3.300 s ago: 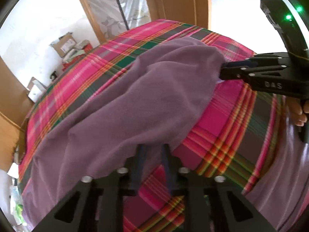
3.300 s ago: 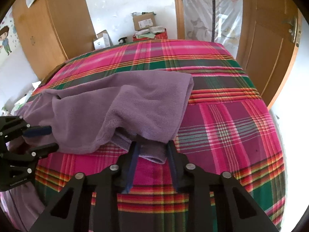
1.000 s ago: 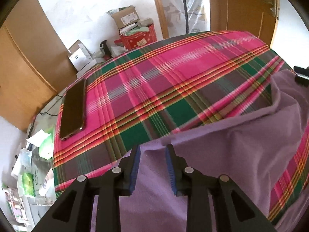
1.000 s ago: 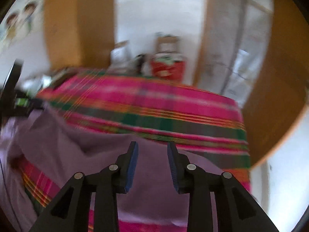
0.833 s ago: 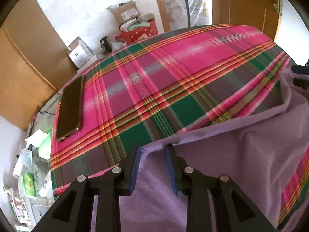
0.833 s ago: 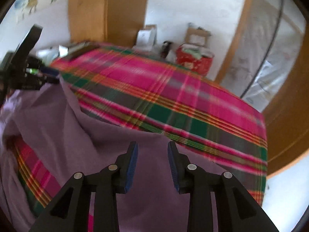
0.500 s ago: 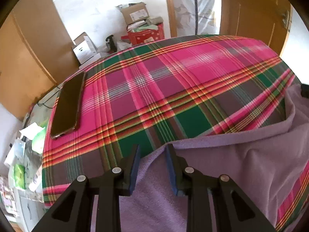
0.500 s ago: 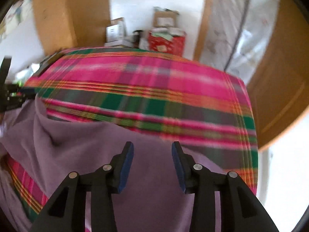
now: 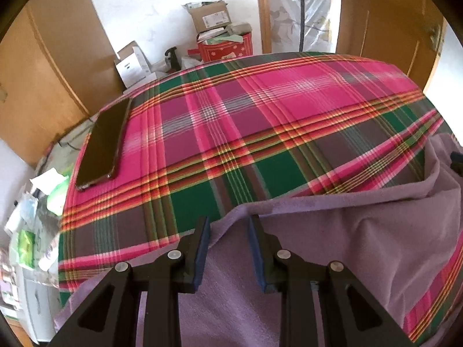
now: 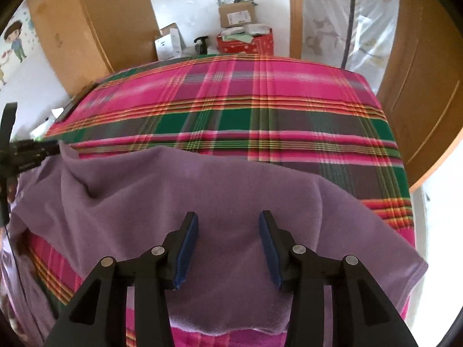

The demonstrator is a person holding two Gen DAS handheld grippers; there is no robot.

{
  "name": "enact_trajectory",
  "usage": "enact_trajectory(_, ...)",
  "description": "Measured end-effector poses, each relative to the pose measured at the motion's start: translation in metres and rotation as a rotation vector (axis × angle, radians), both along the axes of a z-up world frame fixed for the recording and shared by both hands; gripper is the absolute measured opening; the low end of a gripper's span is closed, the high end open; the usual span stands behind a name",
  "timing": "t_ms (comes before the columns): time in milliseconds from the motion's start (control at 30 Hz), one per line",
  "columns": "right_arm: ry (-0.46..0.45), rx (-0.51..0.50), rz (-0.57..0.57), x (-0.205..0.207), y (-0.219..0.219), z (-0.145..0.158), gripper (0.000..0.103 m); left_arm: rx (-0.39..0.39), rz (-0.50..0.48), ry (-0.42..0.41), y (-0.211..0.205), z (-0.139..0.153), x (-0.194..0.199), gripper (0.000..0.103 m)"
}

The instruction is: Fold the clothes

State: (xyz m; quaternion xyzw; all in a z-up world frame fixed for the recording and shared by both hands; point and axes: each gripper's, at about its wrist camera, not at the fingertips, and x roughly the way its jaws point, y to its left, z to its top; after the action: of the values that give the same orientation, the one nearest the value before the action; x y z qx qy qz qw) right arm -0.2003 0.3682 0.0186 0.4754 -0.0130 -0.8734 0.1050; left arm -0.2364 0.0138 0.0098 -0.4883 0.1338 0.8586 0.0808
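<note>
A purple fleece garment (image 9: pixel 347 231) lies spread over the near part of a bed with a pink and green plaid cover (image 9: pixel 260 115). My left gripper (image 9: pixel 228 222) is shut on the garment's far edge, which bunches up between its blue pads. In the right wrist view that gripper (image 10: pixel 53 150) holds a raised corner of the garment (image 10: pixel 202 188) at the far left. My right gripper (image 10: pixel 228 217) hangs just above the cloth with its jaws wide apart. Its pads touch nothing, and the garment lies flat beneath them. A tip of the right gripper (image 9: pixel 457 159) shows at the right edge of the left wrist view.
A dark phone (image 9: pixel 101 144) lies on the bed's far left edge. Behind the bed stand cardboard boxes (image 9: pixel 208 17), a red box (image 9: pixel 225 49), a wooden wardrobe (image 9: pixel 43 72) and a wooden door (image 9: pixel 390 29). Papers and clutter (image 9: pixel 29 217) lie left of the bed.
My right gripper's jaws have spread and let go of the garment, and the hand has sunk closer to the bed. My left gripper keeps its grip and has rolled slightly.
</note>
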Motion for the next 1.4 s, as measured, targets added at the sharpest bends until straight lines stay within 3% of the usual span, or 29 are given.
enact_trajectory(167,0.027,0.109,-0.006,0.010,-0.013,-0.002,0.037,0.009,0.005,0.001,-0.001,0.000,0.000,0.028)
enact_trajectory(233,0.033,0.122,0.013,0.014,-0.018,-0.001,0.019,0.012,0.007,0.002,-0.001,0.000,0.000,0.028)
enact_trajectory(267,0.037,0.121,0.020,0.015,-0.018,0.000,0.017,0.014,0.008,0.002,-0.001,0.000,0.000,0.028)
enact_trajectory(333,0.043,0.117,0.035,0.018,-0.016,0.002,0.017,0.018,0.010,0.003,-0.002,0.000,0.000,0.028)
enact_trajectory(500,0.081,0.033,-0.116,0.020,0.028,0.017,0.025,0.035,0.019,-0.001,-0.004,0.000,-0.002,0.028)
enact_trajectory(633,0.116,0.048,-0.232,0.017,0.063,0.026,0.048,0.038,0.023,0.005,-0.004,-0.001,-0.002,0.028)
enact_trajectory(733,0.025,-0.072,-0.271,0.014,0.081,0.013,0.048,0.038,0.028,0.008,-0.004,-0.001,-0.001,0.028)
enact_trajectory(800,0.018,-0.094,-0.264,0.016,0.079,0.009,0.048,0.037,0.027,0.008,-0.004,-0.001,-0.001,0.028)
enact_trajectory(867,0.080,-0.025,-0.285,0.024,0.077,0.013,0.048,0.039,0.023,0.006,-0.005,-0.001,-0.001,0.028)
enact_trajectory(933,0.124,-0.034,-0.338,0.034,0.087,0.019,0.048,0.051,0.022,0.002,-0.006,0.000,-0.001,0.028)
enact_trajectory(1000,0.134,-0.065,-0.381,0.040,0.104,0.022,0.048,0.060,0.027,0.000,-0.007,-0.001,-0.002,0.028)
enact_trajectory(1100,0.138,-0.031,-0.470,0.051,0.130,0.025,0.048,0.056,0.031,0.005,-0.006,-0.001,-0.001,0.028)
enact_trajectory(1300,0.059,-0.208,-0.560,0.082,0.178,0.007,0.048,0.049,0.037,0.004,-0.005,-0.001,-0.001,0.028)
enact_trajectory(1400,0.052,-0.301,-0.551,0.088,0.183,-0.001,0.048,0.053,0.044,0.003,-0.005,0.000,-0.001,0.028)
